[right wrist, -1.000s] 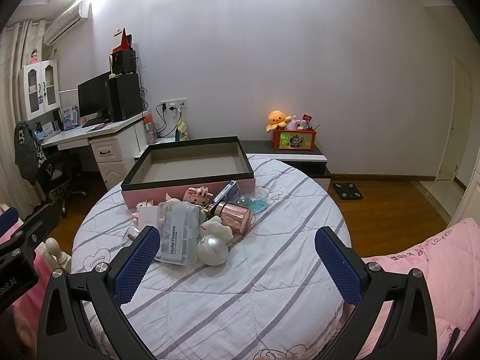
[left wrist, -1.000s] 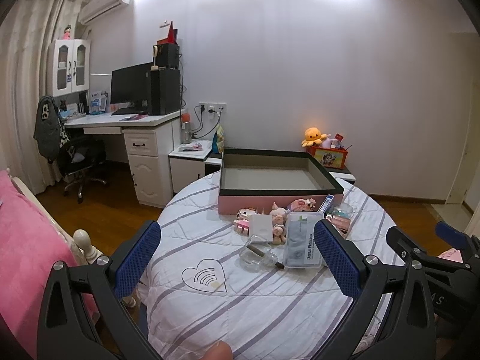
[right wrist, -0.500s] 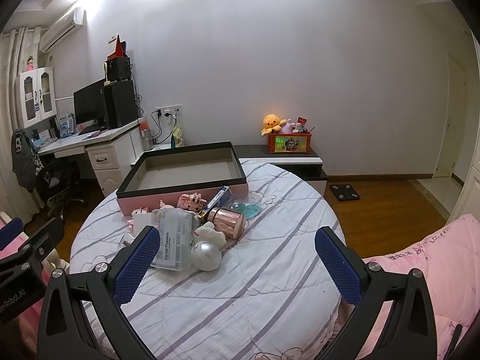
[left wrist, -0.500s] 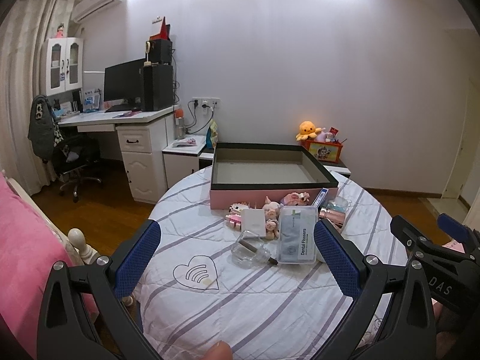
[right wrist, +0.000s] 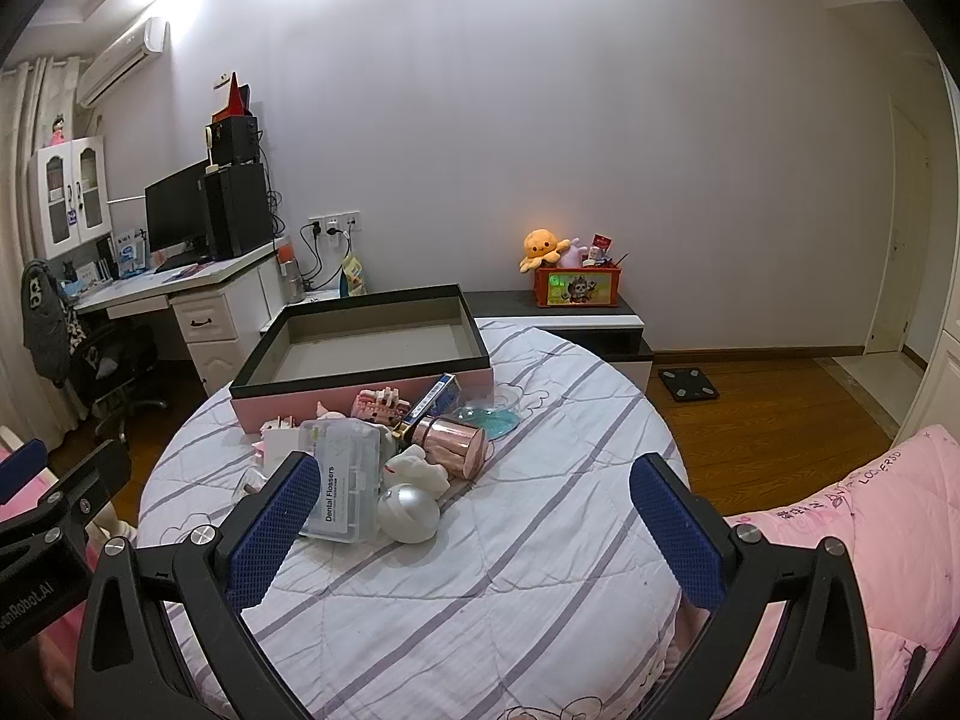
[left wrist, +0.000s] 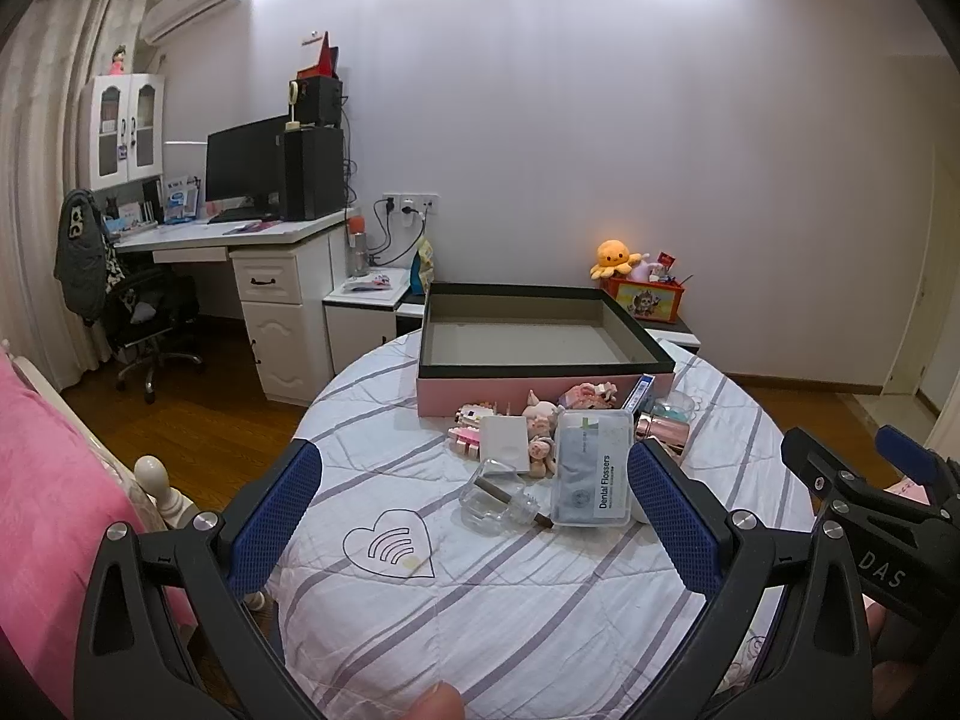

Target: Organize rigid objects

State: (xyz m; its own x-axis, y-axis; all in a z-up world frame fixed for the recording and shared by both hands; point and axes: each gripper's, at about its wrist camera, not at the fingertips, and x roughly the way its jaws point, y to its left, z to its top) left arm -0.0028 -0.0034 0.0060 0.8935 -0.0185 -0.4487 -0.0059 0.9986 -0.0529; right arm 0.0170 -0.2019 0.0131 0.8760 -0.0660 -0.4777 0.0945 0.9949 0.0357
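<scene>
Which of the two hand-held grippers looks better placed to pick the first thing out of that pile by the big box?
Probably the left gripper: its open jaws frame the clear plastic Dental Flossers case. The right gripper is open too, but aims at bare striped quilt, with the pile off to its left.

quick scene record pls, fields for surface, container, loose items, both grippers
surface: round table under a striped cover
container: pink box with black rim, nothing seen inside
loose items: dental flossers case, rose-gold cup on its side, silver egg-shaped item, clear glass bottle
left gripper: open, holding nothing
right gripper: open, holding nothing
</scene>
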